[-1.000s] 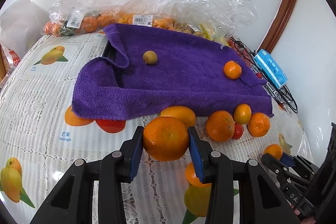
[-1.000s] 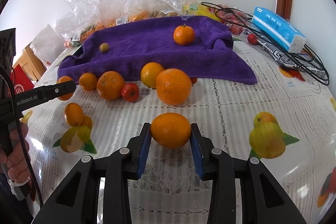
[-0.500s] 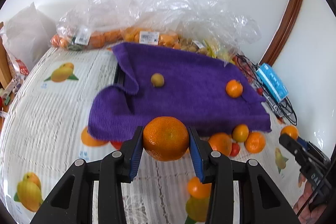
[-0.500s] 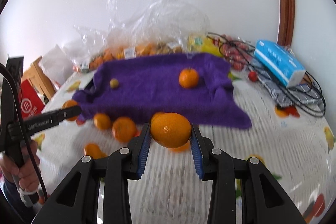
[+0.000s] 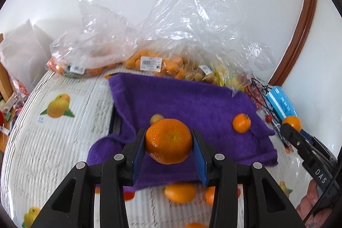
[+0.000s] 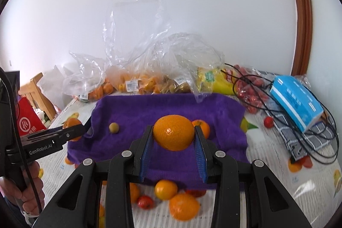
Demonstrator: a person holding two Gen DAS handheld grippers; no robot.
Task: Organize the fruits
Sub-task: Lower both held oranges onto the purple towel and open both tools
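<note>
A: Item: orange [image 5: 168,140], clamped in left tongs [image 5: 168,143], over towel [image 5: 192,104]. Second orange [image 6: 173,135], clamped in right tongs [image 6: 173,138], likewise aloft.

B: Risk: round, slick skins; slack grip drops them, they roll off towel's near edge onto counter [image 5: 53,142].

I see a table [image 6: 267,155] under a white lace-pattern cloth printed with fruit. A purple towel [image 6: 166,112] lies across its middle. Clear bags of fruit [image 6: 136,82] sit along the far edge by the wall. At the near edge of the towel, loose oranges [image 6: 165,189] and small red fruits [image 6: 145,202] rest on the cloth. Right side: blue tissue pack [image 6: 296,99], checked cloth [image 6: 299,140], black cable [image 6: 320,149].
</note>
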